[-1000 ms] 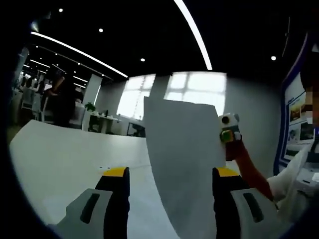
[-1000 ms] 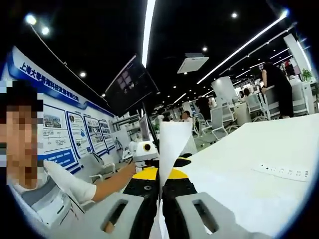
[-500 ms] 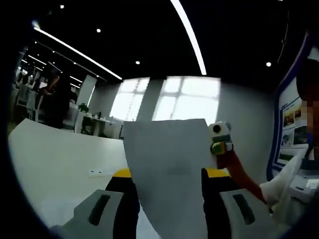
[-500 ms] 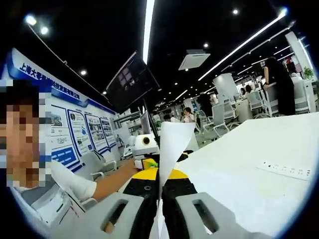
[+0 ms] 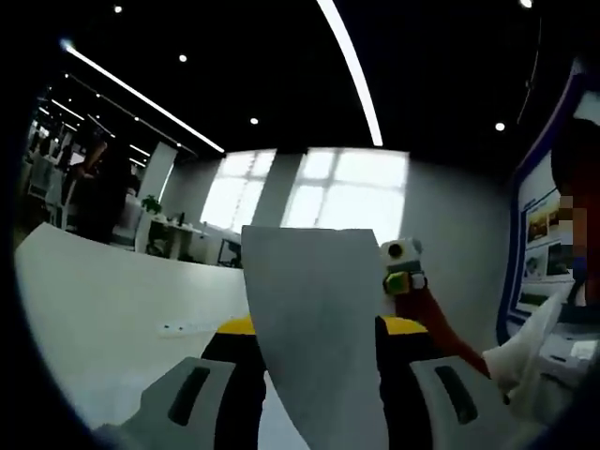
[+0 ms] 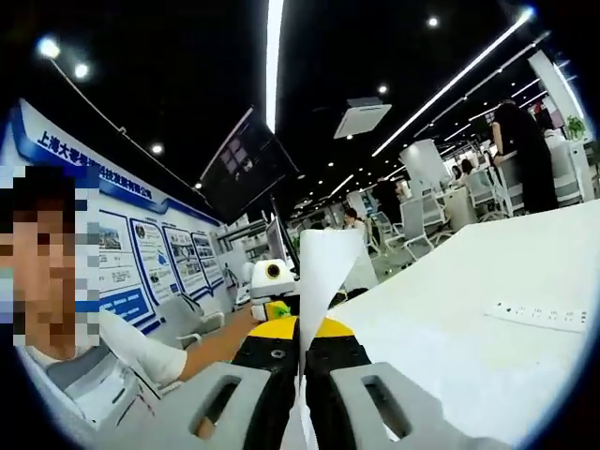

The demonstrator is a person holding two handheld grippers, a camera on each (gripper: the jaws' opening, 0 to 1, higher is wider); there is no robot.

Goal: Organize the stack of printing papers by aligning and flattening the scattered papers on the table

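The paper stack point(image 5: 319, 319) stands upright on edge, held above the white desk point(image 5: 103, 309) between the two grippers. Risk, as a judgement: the stack is supported only at its side edges, so uneven lowering or an early release may let sheets fan out, slip or buckle instead of squaring on the desk.

Right gripper point(image 6: 301, 352): jaws pressed together, pinching the paper stack point(image 6: 323, 272) edge-on, with the sheet rising between them.

Left gripper point(image 5: 314, 328): jaws spread wide. The paper stack stands between the jaws and covers the gap; whether either jaw touches the paper cannot be told.

The right gripper point(image 5: 401, 272) appears in the left gripper view at the paper's far edge. A power strip point(image 6: 542, 314) lies on the desk, well apart.
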